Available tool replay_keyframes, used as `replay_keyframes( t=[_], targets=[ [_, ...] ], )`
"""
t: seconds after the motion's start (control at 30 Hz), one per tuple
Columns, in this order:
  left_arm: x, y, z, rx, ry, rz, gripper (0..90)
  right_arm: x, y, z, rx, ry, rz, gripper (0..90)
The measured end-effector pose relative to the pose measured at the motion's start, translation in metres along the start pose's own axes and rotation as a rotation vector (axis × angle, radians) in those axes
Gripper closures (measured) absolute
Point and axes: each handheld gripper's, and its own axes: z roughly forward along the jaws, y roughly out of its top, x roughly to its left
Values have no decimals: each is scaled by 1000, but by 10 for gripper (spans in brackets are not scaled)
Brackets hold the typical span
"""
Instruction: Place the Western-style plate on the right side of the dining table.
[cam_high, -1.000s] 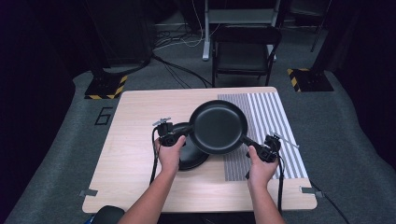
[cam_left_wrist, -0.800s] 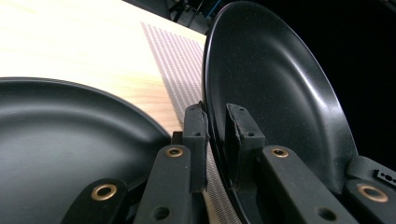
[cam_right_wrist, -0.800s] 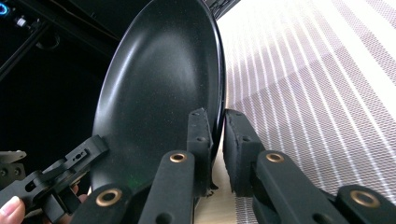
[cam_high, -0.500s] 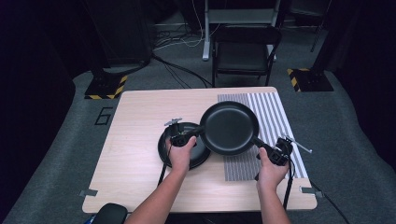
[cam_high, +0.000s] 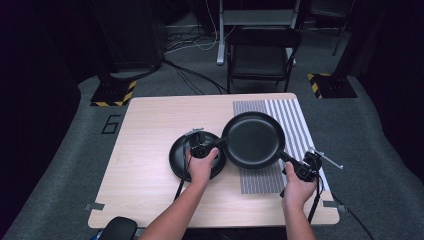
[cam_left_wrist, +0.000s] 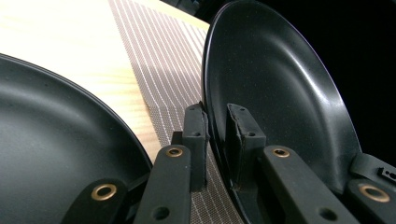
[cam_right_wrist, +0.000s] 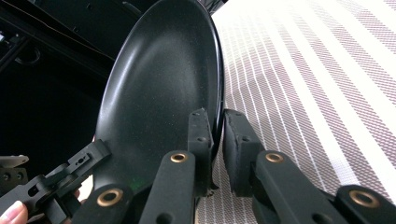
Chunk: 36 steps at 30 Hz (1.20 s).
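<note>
To your left the worktop (cam_high: 145, 130) lay bare out to its edge, with open room for moving. Your left tongs (cam_high: 204, 149) hovered over the black plate (cam_high: 181, 159) near the middle and were clamped narrow on the left rim of the frying pan (cam_high: 254, 139). The pan was black, round and shallow, with a dull sheen inside, and it hung above the striped mat (cam_high: 290, 117) with its rim just beside the plate's. Your right tongs (cam_high: 303, 168) pinched the pan's opposite rim where the handle starts, close to the worktop's right edge, with little room beyond.
</note>
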Motion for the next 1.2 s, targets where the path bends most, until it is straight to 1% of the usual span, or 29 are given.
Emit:
replay_keyframes(
  t=[0.13,0.17,0.2,0.23,0.5,0.63,0.73,0.87,0.93,1.0,1.1,1.2],
  targets=[
    [-2,-4,5,11,1,0,786,-6,-1,-3,4,-10,1,816],
    [-3,-4,6,15,0,4,786,-8,-2,-3,3,-14,10,816],
    [-3,-5,7,20,1,6,786,-9,-2,-4,2,-14,5,816],
    [-3,-6,8,21,-1,5,786,-10,-2,-5,1,-16,12,816],
    [-6,-12,17,46,-7,9,786,-21,-4,-9,-6,-30,14,815],
    [-8,-15,24,59,-8,7,786,-28,-5,-12,-9,-40,28,816],
    [-11,-17,30,67,-11,9,787,-35,-5,-13,-11,-47,37,817],
    [-13,-17,37,83,-13,17,789,-41,-4,-14,-16,-56,47,816],
    [-16,-17,40,81,-13,4,788,-43,-3,-15,-21,-61,52,817],
    [-17,-16,43,84,-14,12,788,-45,-2,-16,-22,-61,53,817],
    [-17,-14,47,85,-18,-5,793,-46,2,-15,-27,-64,55,817],
    [-18,-12,51,82,-17,-5,793,-47,5,-14,-28,-71,55,817]
  ],
)
